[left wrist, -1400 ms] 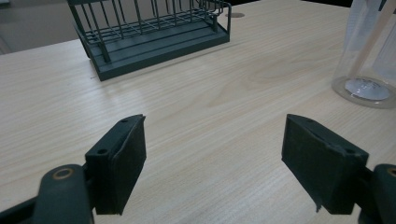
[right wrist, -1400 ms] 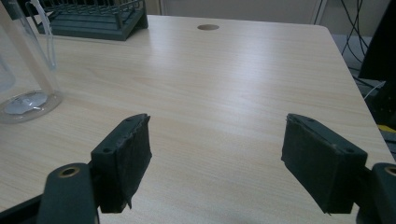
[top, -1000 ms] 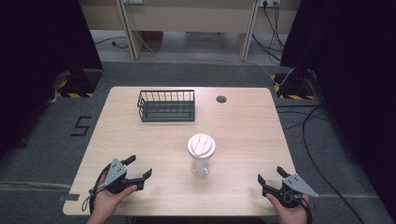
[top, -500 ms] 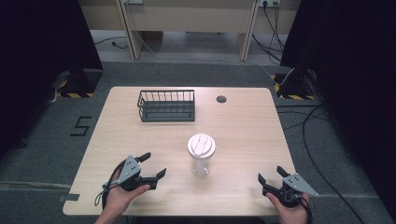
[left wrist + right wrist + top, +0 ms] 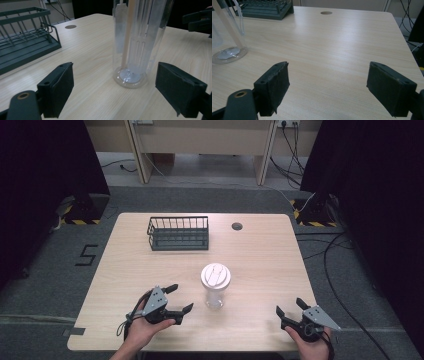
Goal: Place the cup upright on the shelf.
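As it stands lidded, clear cup [image 5: 215, 287], wire basket [image 5: 178, 233]

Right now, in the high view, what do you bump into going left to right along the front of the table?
Left gripper → clear cup with a white lid → right gripper.

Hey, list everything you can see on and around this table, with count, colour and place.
Tumbler: one, clear with a white lid, upright at the table's near middle.
Wire basket: one, dark grey, far left of centre.
Cable hole: one, dark, far edge.
Table: one, light wood.
Floor cables: several, black, right of the table.
Left gripper: one, black, open, fingers aimed at the tumbler.
Right gripper: one, black, open, near right corner.
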`<action>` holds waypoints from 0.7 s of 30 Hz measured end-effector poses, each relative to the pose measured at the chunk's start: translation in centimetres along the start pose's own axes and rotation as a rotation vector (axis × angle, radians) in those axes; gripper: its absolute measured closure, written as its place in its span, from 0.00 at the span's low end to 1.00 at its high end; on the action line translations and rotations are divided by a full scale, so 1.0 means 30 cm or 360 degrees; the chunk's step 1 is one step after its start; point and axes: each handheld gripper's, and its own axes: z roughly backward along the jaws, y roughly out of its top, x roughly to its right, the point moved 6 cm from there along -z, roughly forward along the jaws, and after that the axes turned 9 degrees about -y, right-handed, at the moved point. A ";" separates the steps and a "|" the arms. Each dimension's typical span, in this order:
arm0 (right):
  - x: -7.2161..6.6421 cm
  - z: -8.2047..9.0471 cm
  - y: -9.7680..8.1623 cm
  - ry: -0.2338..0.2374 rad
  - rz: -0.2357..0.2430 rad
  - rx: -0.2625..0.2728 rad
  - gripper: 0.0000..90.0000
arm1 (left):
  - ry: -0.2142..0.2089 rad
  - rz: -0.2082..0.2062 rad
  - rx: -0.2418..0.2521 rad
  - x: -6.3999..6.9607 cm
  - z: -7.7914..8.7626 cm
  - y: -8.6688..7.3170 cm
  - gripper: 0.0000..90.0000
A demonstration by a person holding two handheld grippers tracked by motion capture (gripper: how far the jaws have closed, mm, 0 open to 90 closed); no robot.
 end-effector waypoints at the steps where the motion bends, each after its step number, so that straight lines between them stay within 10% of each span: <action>1: 0.000 0.000 0.000 0.0000 0.0000 0.0000 0.21 | -0.0008 -0.0002 -0.0003 0.004 -0.009 0.002 0.16; 21: 0.001 -0.001 0.000 0.0004 -0.0003 -0.0004 0.21 | -0.0121 -0.0032 -0.0042 0.031 -0.152 0.019 0.16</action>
